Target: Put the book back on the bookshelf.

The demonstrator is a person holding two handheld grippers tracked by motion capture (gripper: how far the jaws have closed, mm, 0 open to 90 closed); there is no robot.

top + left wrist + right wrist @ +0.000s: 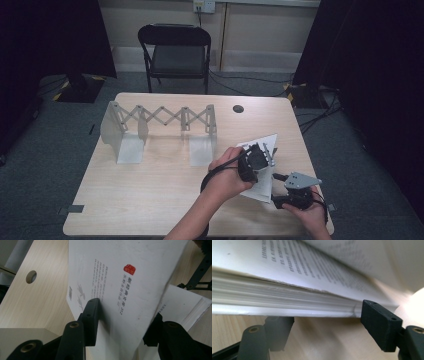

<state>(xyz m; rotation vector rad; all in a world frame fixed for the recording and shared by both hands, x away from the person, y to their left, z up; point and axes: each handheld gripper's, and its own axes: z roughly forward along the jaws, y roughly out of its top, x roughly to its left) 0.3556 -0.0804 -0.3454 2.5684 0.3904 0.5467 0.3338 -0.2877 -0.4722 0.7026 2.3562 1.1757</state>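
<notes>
A: Where does the book [260, 165] lie; and who has it?

B: On the table [150, 200] toward four o'clock of its top, well apart from the grey folding rack [160, 127] at ten o'clock; the left gripper [256, 159] is clamped on the raised cover [120, 285], one jaw on its printed face and one behind, so the cover stands tilted up from the pages.

A: And the right gripper [278, 177]?

B: Its jaws stand fairly wide at the book's near edge, about five o'clock of the book; one lies under the block of pages [282, 297], the other at its corner above; whether the pads press yet I cannot tell; I judge them not yet tight.

A: How to open it well, then?

B: Keep the cover pinched near its edge, not the spine; swing it in an arc about the spine rather than pulling straight up, or the whole book may slide; let the right gripper steady the pages low and flat; a loose leaf is curling above them, so move slowly.
</notes>
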